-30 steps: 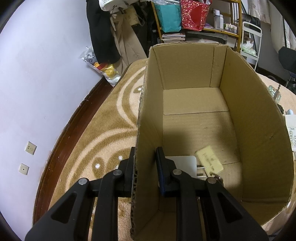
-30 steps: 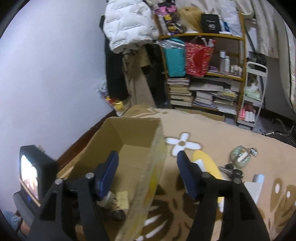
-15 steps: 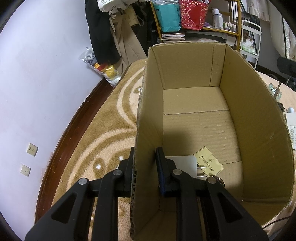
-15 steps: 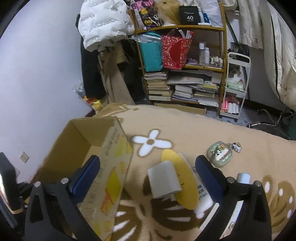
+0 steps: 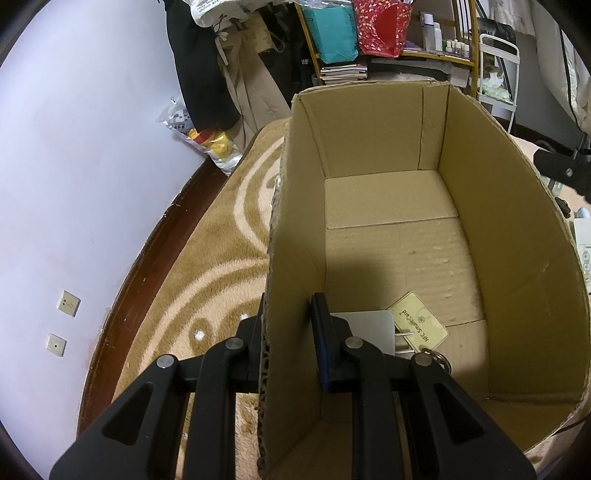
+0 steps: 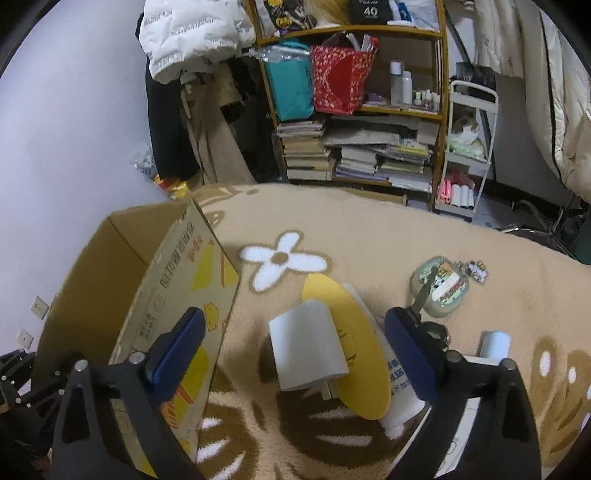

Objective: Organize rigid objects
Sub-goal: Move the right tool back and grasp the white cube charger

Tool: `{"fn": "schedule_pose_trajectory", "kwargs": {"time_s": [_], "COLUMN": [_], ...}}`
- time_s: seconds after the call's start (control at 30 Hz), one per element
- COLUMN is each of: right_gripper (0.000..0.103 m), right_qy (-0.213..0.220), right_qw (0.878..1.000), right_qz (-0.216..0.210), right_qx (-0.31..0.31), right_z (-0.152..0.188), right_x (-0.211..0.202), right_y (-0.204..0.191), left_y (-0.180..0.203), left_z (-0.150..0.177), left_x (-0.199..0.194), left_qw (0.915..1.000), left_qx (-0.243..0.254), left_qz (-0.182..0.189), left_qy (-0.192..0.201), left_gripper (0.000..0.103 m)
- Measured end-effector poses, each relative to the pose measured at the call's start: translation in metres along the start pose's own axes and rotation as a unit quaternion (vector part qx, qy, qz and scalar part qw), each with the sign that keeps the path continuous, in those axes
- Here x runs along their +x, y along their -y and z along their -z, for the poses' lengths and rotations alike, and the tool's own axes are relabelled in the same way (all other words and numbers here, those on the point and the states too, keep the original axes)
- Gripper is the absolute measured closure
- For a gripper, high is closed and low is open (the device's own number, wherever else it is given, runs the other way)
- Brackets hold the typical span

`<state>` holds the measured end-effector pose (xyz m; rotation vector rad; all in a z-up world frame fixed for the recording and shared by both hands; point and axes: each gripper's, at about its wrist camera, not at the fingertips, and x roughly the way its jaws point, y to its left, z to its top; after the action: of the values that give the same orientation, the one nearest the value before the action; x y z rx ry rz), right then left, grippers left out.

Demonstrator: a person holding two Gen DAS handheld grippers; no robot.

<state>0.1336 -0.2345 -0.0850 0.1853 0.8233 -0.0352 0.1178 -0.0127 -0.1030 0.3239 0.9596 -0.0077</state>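
The left gripper (image 5: pixel 290 332) is clamped on the left wall of the cardboard box (image 5: pixel 291 236), one finger outside and one inside. The right gripper (image 6: pixel 295 343) is held wide open above the rug (image 6: pixel 369 236), with a white power adapter (image 6: pixel 308 349) lying between and just beyond its fingers. The adapter rests partly on a yellow oval disc (image 6: pixel 351 347), which in turn lies over a white tube (image 6: pixel 397 391) bearing blue print too small to be read. A pale green case with a keychain (image 6: pixel 439 286) lies farther right.

On the box floor, a yellow tag printed "NFC Smart Card" (image 5: pixel 417 326) is seen beside a grey flat plate (image 5: pixel 369 330) and a key ring (image 5: pixel 434 360). Printing on the box's outer side cannot be read. "40" is printed on a black box (image 6: pixel 369 11) on the shelf.
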Motion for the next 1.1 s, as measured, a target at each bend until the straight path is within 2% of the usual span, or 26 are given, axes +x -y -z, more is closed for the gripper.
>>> {"fn": "schedule_pose_trajectory", "kwargs": {"time_s": [0.1, 0.17, 0.43, 0.5, 0.9, 1.1], "right_gripper": [0.009, 0.02, 0.024, 0.028, 0.028, 0.028], "right_qy": [-0.009, -0.024, -0.059, -0.057, -0.055, -0.064], "right_qw": [1.0, 1.0, 0.998, 0.998, 0.997, 0.993], "right_qz": [0.001, -0.003, 0.003, 0.01, 0.031, 0.055], "right_qx": [-0.01, -0.013, -0.007, -0.009, -0.048, -0.076], "right_z": [0.003, 0.004, 0.017, 0.018, 0.025, 0.028], "right_x": [0.008, 0.017, 0.039, 0.039, 0.044, 0.046], "right_y": [-0.002, -0.001, 0.008, 0.009, -0.006, -0.016], "left_y": [0.001, 0.001, 0.002, 0.002, 0.001, 0.001], "left_z": [0.0, 0.0, 0.0, 0.001, 0.003, 0.003], "left_x": [0.0, 0.0, 0.001, 0.001, -0.001, -0.002], "left_qw": [1.0, 1.0, 1.0, 1.0, 1.0, 1.0], "left_qx": [0.001, -0.002, -0.002, -0.002, -0.001, 0.002], "left_qz": [-0.002, -0.001, -0.001, -0.002, -0.003, -0.005], "left_qy": [-0.001, -0.002, -0.001, -0.001, -0.001, 0.0], "left_gripper": [0.084, 0.084, 0.084, 0.084, 0.084, 0.083]}}
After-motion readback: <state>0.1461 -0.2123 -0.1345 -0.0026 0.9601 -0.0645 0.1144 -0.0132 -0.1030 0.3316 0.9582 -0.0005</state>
